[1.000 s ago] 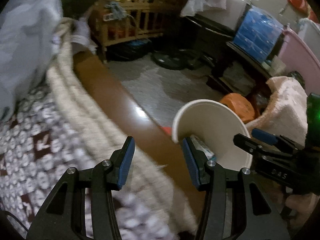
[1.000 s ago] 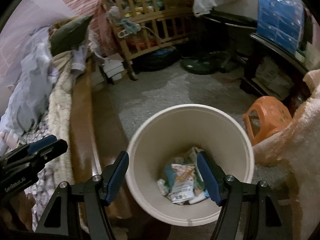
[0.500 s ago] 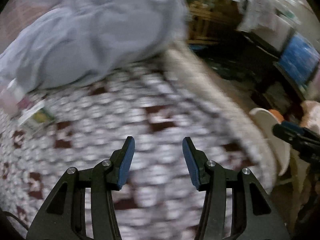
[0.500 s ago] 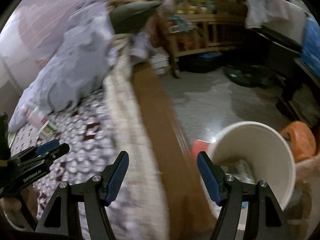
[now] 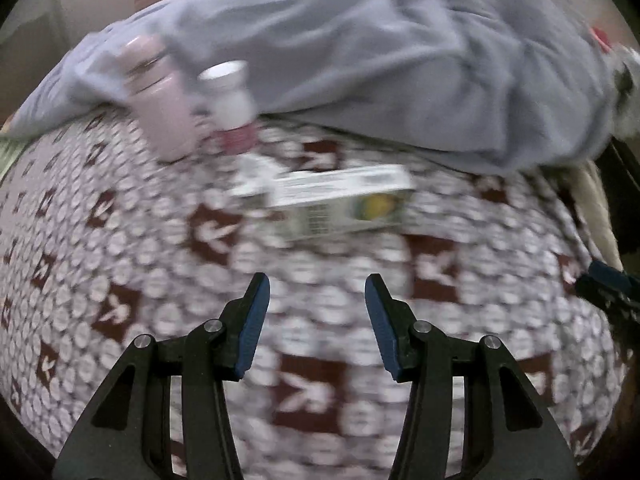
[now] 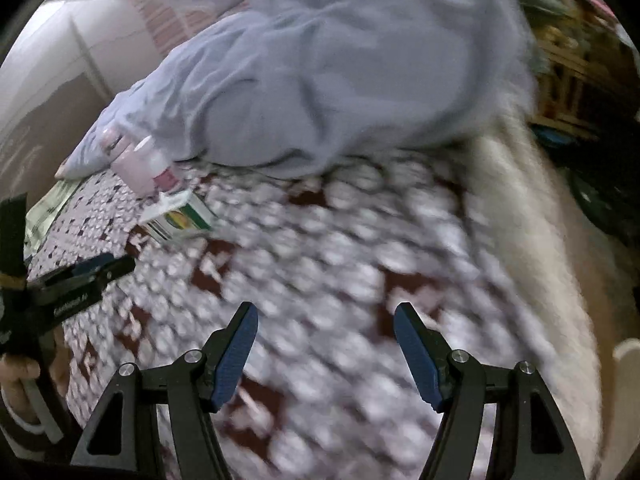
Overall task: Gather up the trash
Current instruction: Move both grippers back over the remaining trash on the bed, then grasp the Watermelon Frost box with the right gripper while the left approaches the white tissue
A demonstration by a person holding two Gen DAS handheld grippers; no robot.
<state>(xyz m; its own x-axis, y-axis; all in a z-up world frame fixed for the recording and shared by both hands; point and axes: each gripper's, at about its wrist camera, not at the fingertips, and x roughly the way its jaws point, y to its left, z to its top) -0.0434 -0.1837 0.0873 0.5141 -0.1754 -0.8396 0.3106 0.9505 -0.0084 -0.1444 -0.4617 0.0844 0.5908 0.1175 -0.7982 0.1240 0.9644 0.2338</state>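
A small white and green carton [image 5: 332,200] lies on the patterned red and white bedspread [image 5: 120,240], straight ahead of my left gripper [image 5: 318,292], which is open and empty a short way in front of it. The carton also shows in the right wrist view [image 6: 180,216], far left. A pink bottle [image 5: 160,100] and a white-capped bottle [image 5: 228,96] lie just behind the carton. My right gripper [image 6: 326,320] is open and empty over the bedspread [image 6: 320,240]. The left gripper [image 6: 80,276] shows at the left edge of the right wrist view.
A crumpled grey-blue blanket [image 5: 380,60] lies across the far side of the bed. A cream knitted throw [image 6: 540,220] covers the bed's right edge. The rim of the white bucket [image 6: 628,356] peeks in at far right. A wooden crib [image 6: 568,52] stands beyond.
Both grippers swung left from the trash bucket and floor to over the bed. The carton and bottles came into the middle of the left wrist view. Both stayed open.
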